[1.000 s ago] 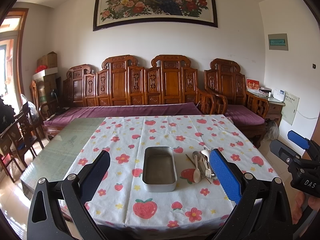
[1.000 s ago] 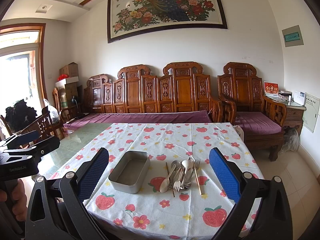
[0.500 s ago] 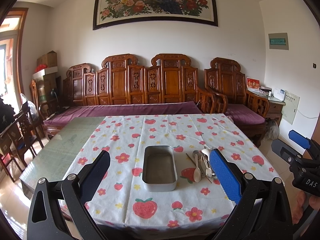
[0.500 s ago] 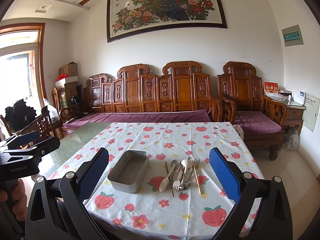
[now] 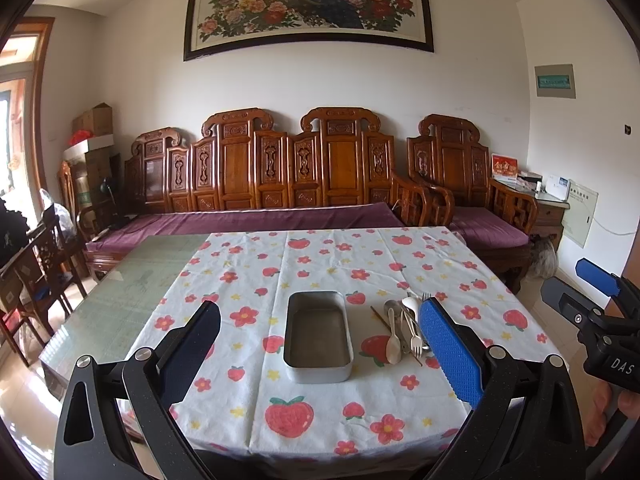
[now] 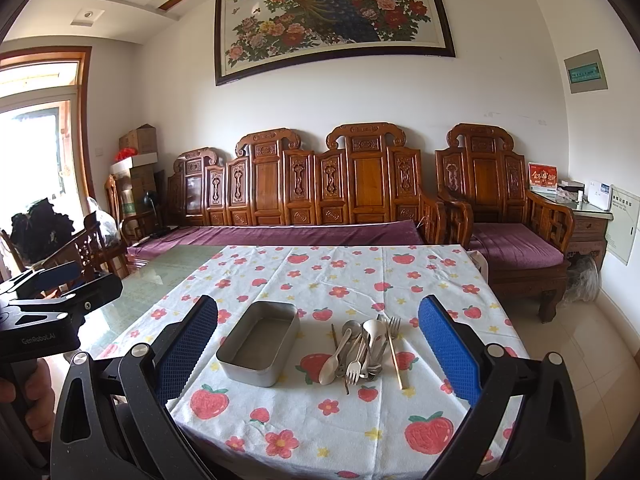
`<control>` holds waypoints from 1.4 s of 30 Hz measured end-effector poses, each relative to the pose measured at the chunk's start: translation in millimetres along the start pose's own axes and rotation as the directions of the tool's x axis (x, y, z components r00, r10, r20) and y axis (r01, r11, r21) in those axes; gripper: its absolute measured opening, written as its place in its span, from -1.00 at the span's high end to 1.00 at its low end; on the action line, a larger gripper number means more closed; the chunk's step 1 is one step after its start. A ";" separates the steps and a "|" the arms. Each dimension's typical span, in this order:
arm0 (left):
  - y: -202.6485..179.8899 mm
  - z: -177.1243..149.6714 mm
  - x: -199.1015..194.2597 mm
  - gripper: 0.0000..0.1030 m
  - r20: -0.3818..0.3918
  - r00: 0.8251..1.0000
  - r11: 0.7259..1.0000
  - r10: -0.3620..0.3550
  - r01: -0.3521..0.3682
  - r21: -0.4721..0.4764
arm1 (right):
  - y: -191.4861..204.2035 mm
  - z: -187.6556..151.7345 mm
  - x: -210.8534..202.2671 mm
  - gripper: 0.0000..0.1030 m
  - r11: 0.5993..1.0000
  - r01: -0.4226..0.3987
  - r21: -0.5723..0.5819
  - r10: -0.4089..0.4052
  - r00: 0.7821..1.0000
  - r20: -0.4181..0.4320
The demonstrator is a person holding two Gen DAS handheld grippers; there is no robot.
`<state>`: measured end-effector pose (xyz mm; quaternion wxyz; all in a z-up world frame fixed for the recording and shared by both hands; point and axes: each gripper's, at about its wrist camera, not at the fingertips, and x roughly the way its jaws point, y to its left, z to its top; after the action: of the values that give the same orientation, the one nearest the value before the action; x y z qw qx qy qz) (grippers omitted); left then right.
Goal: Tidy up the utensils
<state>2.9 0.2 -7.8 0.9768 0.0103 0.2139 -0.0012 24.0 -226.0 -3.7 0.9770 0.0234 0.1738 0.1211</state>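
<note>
An empty metal tray sits on the strawberry tablecloth. A pile of utensils lies right of it: spoons, forks and chopsticks. My left gripper is open and empty, held back from the table's near edge, in line with the tray. My right gripper is open and empty, also back from the near edge, with tray and pile between its fingers in view. The right gripper also shows at the right edge of the left wrist view.
The table has bare green glass to the left of the cloth. A carved wooden sofa with purple cushions stands behind the table. Wooden chairs stand at the left. A side cabinet is at the far right.
Both grippers have drifted only slightly; the table view has shifted a little. Nothing was grasped or moved.
</note>
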 end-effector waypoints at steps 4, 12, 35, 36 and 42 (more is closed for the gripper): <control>-0.6 -5.2 7.4 -0.88 -0.014 1.000 1.000 -0.002 0.002 0.004 | 3.9 -4.5 3.7 -0.95 1.000 -0.002 0.004 0.002 1.000 -0.012; -0.3 -20.6 36.0 -0.88 -0.079 0.997 1.000 -0.010 0.011 0.012 | -10.6 -19.7 34.7 -0.95 1.000 0.001 0.014 -0.001 0.998 -0.056; -17.9 -33.9 158.5 -0.88 -0.239 0.968 0.990 -0.079 0.104 0.093 | -62.5 -67.6 162.3 -0.88 0.998 0.069 0.003 -0.067 0.974 -0.214; -19.9 -34.9 162.4 -0.88 -0.242 0.967 0.989 -0.084 0.110 0.097 | -65.9 -69.1 169.0 -0.88 0.997 0.074 0.003 -0.072 0.973 -0.221; -28.3 -40.2 197.8 -0.87 -0.282 0.951 0.983 -0.129 0.161 0.090 | -90.8 -78.1 209.9 -0.78 0.992 0.123 0.011 -0.116 0.958 -0.262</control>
<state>165.6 -26.9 -127.6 0.9327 0.0493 0.3474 -0.0836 208.8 -262.4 -155.1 0.9507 0.0101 0.3037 0.0616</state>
